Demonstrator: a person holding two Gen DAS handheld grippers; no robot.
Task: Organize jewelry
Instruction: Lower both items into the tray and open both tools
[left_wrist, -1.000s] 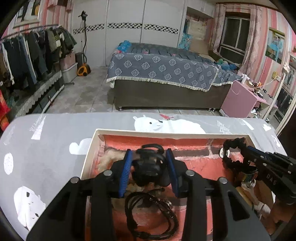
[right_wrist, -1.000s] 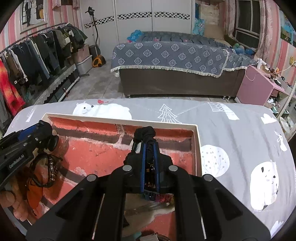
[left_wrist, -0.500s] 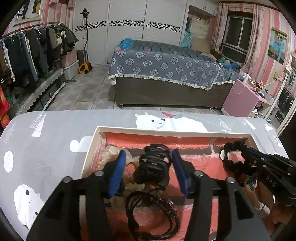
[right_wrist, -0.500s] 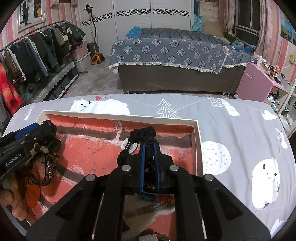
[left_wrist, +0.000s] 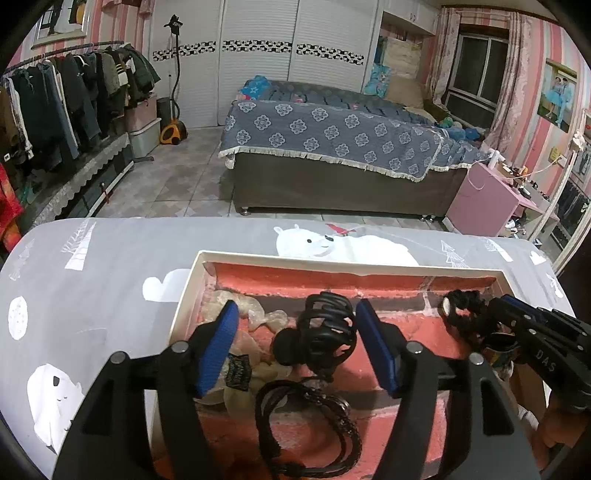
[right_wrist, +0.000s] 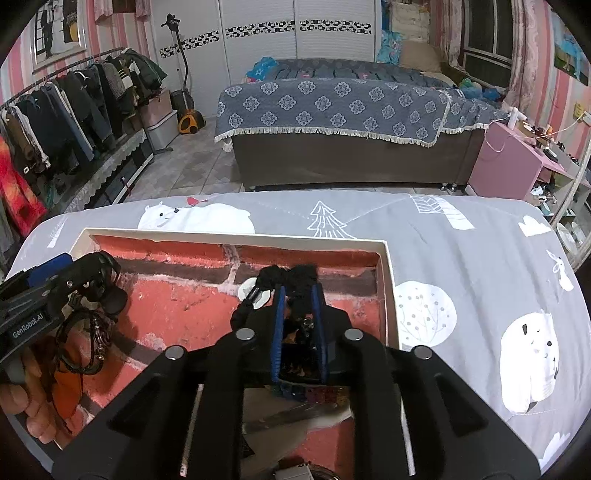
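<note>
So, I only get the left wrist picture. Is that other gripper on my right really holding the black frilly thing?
Observer: Yes. From the right wrist camera, the right gripper has its blue pads shut flat on the black hair tie.
Operator: And the white dot beside it?
Observer: It's a white disc at the tie's left side, over the red floor of the tray. I can't tell whether it's attached.
Operator: Who's holding my gripper, then?
Observer: A bare hand is wrapped around the handle of the left gripper, low at the tray's left edge.
</note>
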